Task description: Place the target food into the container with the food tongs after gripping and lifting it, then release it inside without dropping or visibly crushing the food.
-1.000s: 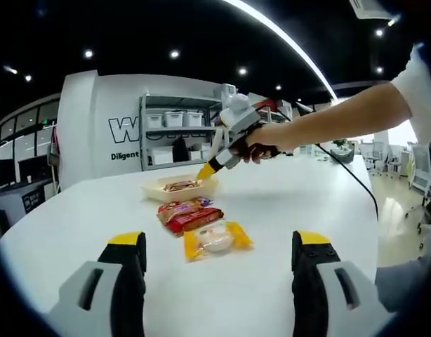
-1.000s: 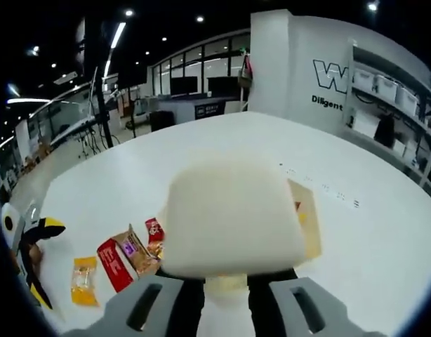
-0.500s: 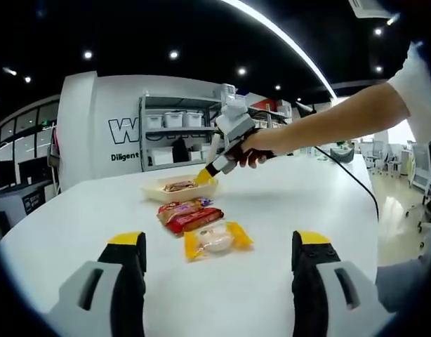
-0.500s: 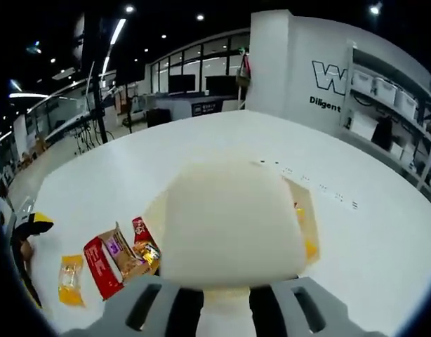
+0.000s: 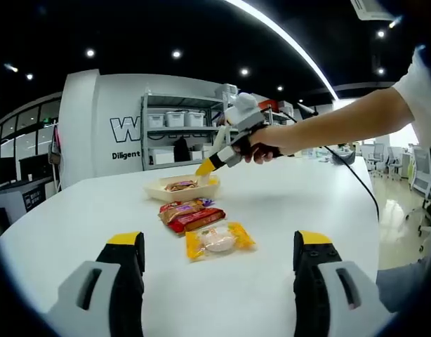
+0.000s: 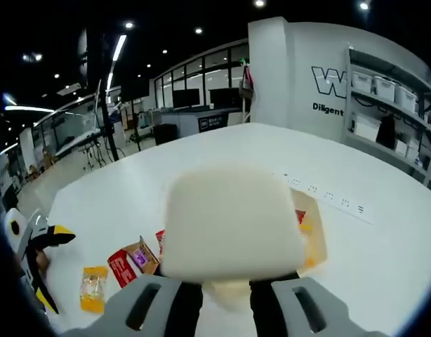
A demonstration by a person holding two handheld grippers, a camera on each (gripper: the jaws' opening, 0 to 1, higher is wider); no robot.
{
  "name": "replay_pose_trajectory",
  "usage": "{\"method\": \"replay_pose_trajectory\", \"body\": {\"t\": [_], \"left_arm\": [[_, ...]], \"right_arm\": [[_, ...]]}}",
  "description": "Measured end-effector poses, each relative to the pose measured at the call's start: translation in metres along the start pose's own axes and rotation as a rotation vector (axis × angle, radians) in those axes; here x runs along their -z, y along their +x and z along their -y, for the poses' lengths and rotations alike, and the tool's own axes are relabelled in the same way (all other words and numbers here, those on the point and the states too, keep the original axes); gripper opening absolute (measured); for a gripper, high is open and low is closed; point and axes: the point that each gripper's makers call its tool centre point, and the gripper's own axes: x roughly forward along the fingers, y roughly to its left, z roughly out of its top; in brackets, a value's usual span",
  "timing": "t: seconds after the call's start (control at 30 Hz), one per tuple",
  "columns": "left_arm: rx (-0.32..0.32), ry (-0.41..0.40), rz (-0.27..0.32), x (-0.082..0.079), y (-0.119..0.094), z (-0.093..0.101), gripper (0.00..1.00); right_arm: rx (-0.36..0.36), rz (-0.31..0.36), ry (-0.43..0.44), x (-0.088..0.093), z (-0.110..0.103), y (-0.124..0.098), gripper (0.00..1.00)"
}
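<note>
A cream tray container stands mid-table with a brown-red snack inside. A hand holds my right gripper above the tray's right end, shut on cream food tongs whose yellow tip hangs just over the rim. In the right gripper view the tongs are a blurred cream block hiding most of the container. Whether the tip holds food, I cannot tell. In front of the tray lie a red-and-brown packet pile and a yellow packet. My left gripper stands open, near the table's front.
The white table has bare room left and right of the packets. The packets and yellow packet lie near the left gripper. A cable trails across the table's right side. Shelves with bins stand behind.
The tongs' tip dipped to the tray's rim half a second ago and has now risen a little above it. My left gripper has stayed put and open.
</note>
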Motion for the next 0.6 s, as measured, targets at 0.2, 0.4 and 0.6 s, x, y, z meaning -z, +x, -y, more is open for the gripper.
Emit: {"method": "replay_pose_trajectory", "body": {"t": [0.2,0.4,0.6], "left_arm": [[-0.016,0.000,0.001,-0.001,-0.001,-0.002,0.92],[-0.021,-0.011,-0.003,-0.001,-0.001,-0.002,0.97],[-0.038,-0.018,0.019,-0.004,-0.003,-0.006,0.99]], "right_arm": [[-0.044,-0.004,-0.031,0.001,-0.024,-0.010,0.19],[-0.075,-0.015,-0.029,0.004,-0.033,-0.019,0.19],[-0.150,-0.072,-0.047,0.019,-0.063,-0.027,0.19]]}}
